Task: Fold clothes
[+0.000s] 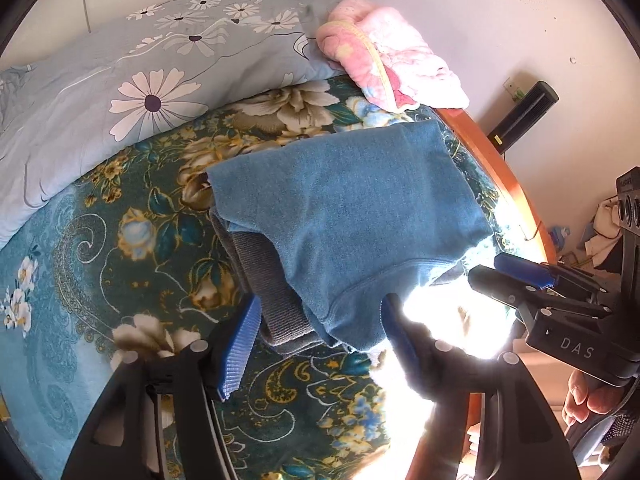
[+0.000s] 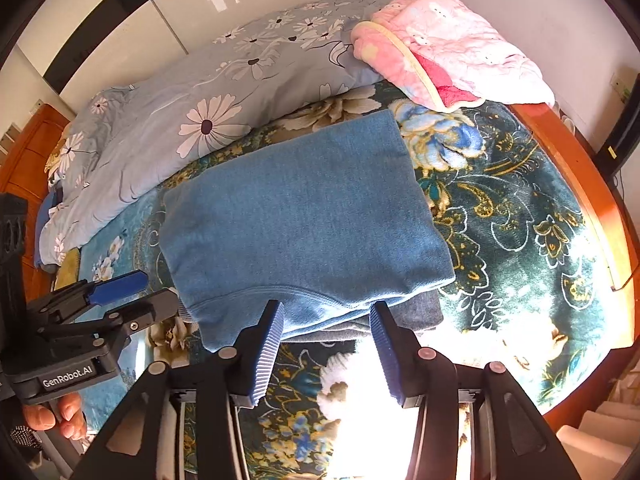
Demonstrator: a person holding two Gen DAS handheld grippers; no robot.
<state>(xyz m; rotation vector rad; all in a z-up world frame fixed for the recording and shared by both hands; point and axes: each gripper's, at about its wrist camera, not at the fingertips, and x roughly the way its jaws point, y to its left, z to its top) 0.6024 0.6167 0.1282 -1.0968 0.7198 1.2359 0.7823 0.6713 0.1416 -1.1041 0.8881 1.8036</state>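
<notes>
- left tool is open, pads apart, nothing pressed between them; the near edge of the folded blue garment lies just beyond.
- right tool is open too, gripping nothing.
- blue garment rests on a grey garment, on the floral blanket of the bed.
- pink quilt lies at 1 o'clock.

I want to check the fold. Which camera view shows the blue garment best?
The right wrist view: the blue garment lies almost whole and evenly lit there. The left wrist view shows it too, but glare washes out its near corner.
</notes>
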